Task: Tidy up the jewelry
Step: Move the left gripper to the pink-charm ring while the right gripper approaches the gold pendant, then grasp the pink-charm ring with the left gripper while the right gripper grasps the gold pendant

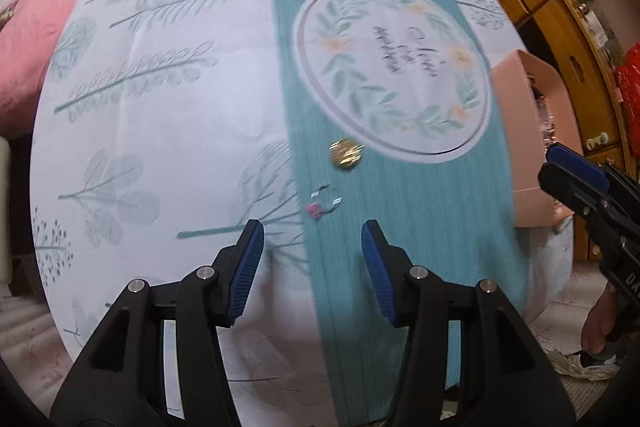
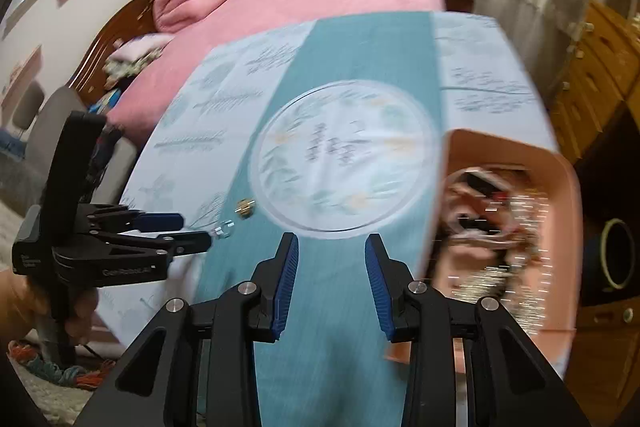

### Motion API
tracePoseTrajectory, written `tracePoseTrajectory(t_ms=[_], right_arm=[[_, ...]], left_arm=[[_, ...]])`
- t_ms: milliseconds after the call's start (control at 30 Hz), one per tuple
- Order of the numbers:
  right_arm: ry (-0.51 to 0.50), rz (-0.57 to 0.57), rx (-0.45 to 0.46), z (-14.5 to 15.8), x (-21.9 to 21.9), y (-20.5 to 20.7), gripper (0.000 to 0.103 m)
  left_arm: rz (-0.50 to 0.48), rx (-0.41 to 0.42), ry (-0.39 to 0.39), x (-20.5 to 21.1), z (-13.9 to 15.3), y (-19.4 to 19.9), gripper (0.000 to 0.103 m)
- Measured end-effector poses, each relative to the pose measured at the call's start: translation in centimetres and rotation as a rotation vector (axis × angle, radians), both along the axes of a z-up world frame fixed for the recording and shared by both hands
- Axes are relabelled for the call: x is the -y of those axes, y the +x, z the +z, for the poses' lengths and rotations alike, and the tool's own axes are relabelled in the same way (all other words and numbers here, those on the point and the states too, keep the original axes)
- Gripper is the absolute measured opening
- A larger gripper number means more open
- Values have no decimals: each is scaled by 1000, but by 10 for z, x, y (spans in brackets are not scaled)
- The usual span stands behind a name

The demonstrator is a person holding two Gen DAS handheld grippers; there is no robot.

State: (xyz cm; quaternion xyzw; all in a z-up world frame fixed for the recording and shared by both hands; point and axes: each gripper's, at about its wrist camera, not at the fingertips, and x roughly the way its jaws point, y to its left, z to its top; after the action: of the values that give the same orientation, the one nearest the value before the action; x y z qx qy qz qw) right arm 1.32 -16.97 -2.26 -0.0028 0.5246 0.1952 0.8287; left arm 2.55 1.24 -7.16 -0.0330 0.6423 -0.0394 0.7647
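Hovering left tongs (image 1: 312, 275), released and empty, above clear ring (image 1: 326, 201) and gold piece (image 1: 346, 153) mid-bench on teal strip. Right tongs (image 2: 331, 283) parted, empty, by pink box (image 2: 560, 195) at right edge. Best: centre over ring, descend straight, clench gently.

The left tool (image 1: 312, 251) points steeply downward, its blue-padded fingers (image 1: 248, 267) standing apart with nothing between them. The right tool (image 2: 332, 263) also tilts down — its jaws parted somewhat narrower, likewise empty. Each is carried by a bare hand gripping the handle below: the left hand (image 2: 44, 311) shows wrapped around its black grip, the right hand (image 1: 600, 323) only partly visible.
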Motion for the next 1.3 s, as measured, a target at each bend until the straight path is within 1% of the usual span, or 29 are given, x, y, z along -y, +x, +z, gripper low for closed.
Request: tracePoseTrajectory(t_ms=[100,200,300,367,433,500,633,667,700,767,867,967,1133,1300], right_arm=[[-15,60,-13,-14,-27,2,35],[-19,103,-32,-27,-51,9,35],[-30,115,-44,-37,-67,17,35],[-27,118,-50,-40,-74,21,35],[-35,123,-56,-44,-77,23,35],[-36,122,-64,-46,-76,26,35],[-38,113,-71,-49,-71,27,35],[-36,111,-73,-50,-70,27,35],[-35,108,-76,-52,-69,28,35],[-32,102,-83,-54,-67,28,35],[-30,98,-83,-56,-66,29,35],[-27,95,-81,-57,-65,27,35],[-23,92,-81,-57,-64,26,35],[-18,91,-84,-59,-65,25,35]], left_arm=[[32,1,4,-10,-8,-4,48],[44,-2,-8,-12,-17,-5,48],[23,2,-27,-5,-22,-5,48],[5,19,-42,1,-21,-3,48],[-16,34,-36,7,-19,0,44],[-51,45,-38,11,-19,3,38],[-112,45,-53,11,-19,4,33],[-137,46,-50,12,-19,4,30],[-160,48,-48,11,-19,4,24],[-211,48,-49,13,-20,6,17],[-283,49,-50,14,-19,8,17],[-340,58,-20,16,-19,8,17],[-410,60,-8,17,-21,10,17],[-529,78,32,23,-22,8,17]])
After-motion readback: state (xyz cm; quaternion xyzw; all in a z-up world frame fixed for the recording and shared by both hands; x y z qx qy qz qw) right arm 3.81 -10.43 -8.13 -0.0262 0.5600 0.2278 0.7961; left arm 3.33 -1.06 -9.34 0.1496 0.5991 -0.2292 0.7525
